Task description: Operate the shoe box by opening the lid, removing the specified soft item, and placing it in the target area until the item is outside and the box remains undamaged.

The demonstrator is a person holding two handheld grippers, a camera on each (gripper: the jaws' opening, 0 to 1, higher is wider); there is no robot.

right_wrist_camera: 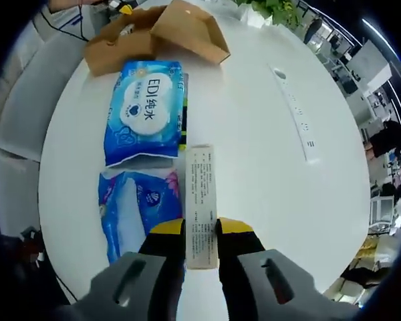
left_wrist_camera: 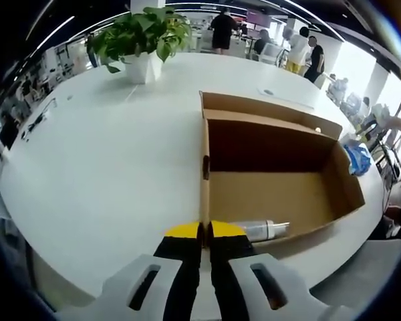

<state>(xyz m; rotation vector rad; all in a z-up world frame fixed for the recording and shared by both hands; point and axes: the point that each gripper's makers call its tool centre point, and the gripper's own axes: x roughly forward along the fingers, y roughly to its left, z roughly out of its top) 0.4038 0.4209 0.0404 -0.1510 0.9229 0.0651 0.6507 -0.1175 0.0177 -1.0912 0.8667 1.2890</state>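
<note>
seemingly well along: ahead of the left gripper (left_wrist_camera: 205,231), jaws together on nothing, the shoe box (left_wrist_camera: 274,180) lies open holding a tube (left_wrist_camera: 264,230), while the right gripper (right_wrist_camera: 201,227) clamps a slim carton (right_wrist_camera: 201,200) beside two wet-wipe packs (right_wrist_camera: 146,110) already out on the table (right_wrist_camera: 254,134).

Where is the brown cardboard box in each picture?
Left gripper view: the box lies open, middle right.
Right gripper view: the box sits at the top left, beyond the blue packs.
Shared landmark: the leafy plant on the white table.
</note>
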